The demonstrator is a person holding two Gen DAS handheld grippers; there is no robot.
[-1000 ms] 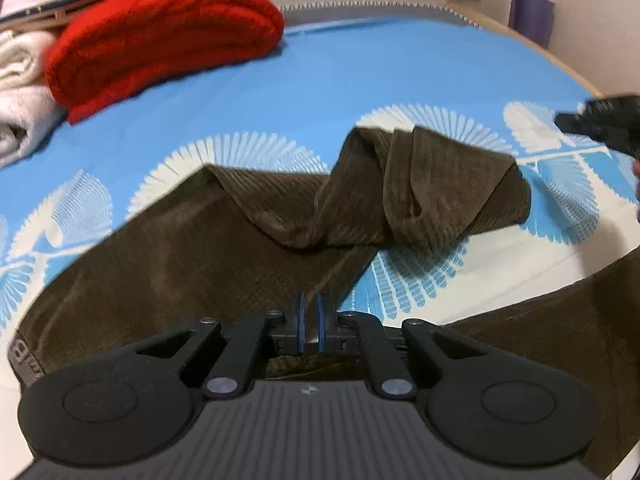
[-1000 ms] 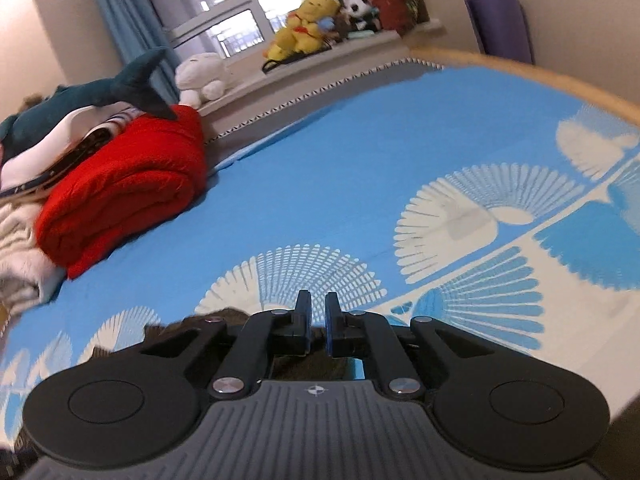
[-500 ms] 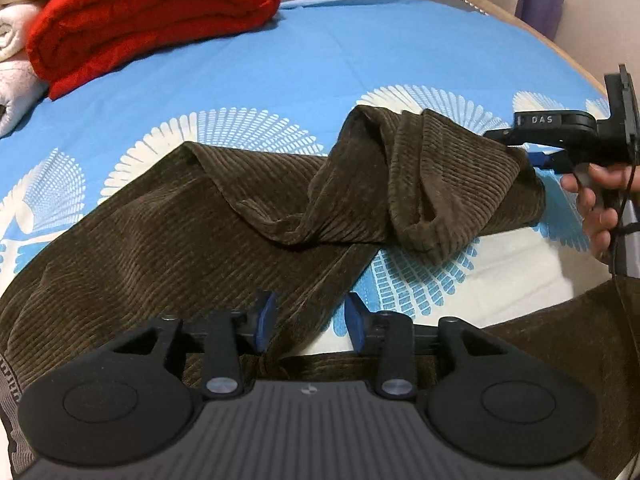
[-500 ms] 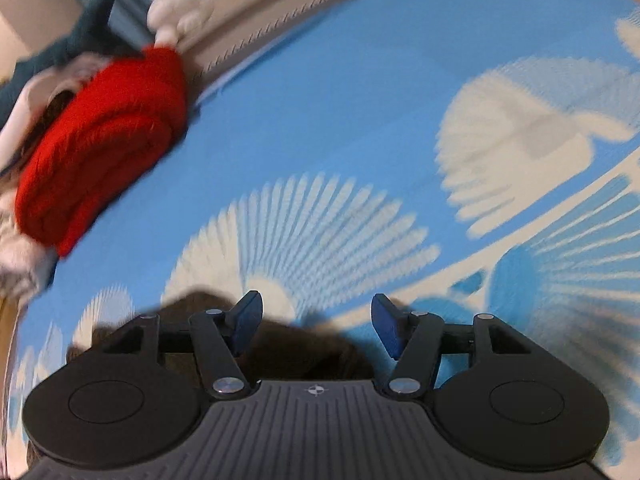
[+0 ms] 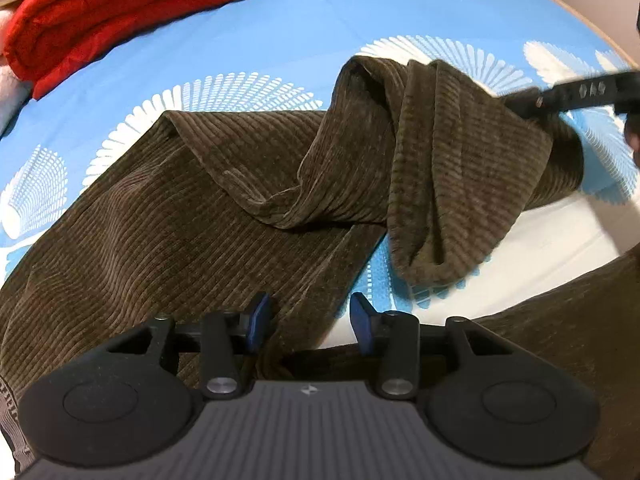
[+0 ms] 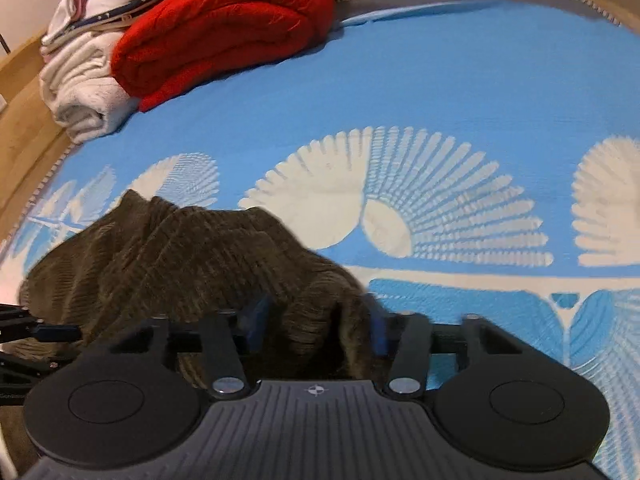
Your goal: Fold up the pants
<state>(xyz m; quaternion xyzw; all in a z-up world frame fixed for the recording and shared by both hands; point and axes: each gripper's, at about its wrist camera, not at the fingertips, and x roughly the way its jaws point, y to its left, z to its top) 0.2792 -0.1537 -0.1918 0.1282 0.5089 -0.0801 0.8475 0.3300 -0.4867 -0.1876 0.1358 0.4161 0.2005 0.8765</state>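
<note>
Dark brown corduroy pants (image 5: 192, 232) lie crumpled on the blue and white bedspread (image 5: 360, 12). One leg is twisted over itself, with its end at the right (image 5: 472, 184). My left gripper (image 5: 308, 322) is open low over the near part of the pants, a fabric edge between its blue pads. My right gripper (image 6: 316, 322) is open with its blue pads on either side of the bunched leg end (image 6: 192, 256). In the left wrist view the right gripper (image 5: 568, 94) reaches in from the right and touches that leg end.
A folded red blanket (image 6: 224, 28) and white towels (image 6: 84, 84) are stacked at the far left of the bed. The wooden bed edge (image 6: 24, 120) runs along the left. The bedspread (image 6: 440, 92) stretches beyond the pants.
Both grippers opened from shut. The right gripper swung down and left onto the twisted leg end. The left gripper lowered closer to the pants.
</note>
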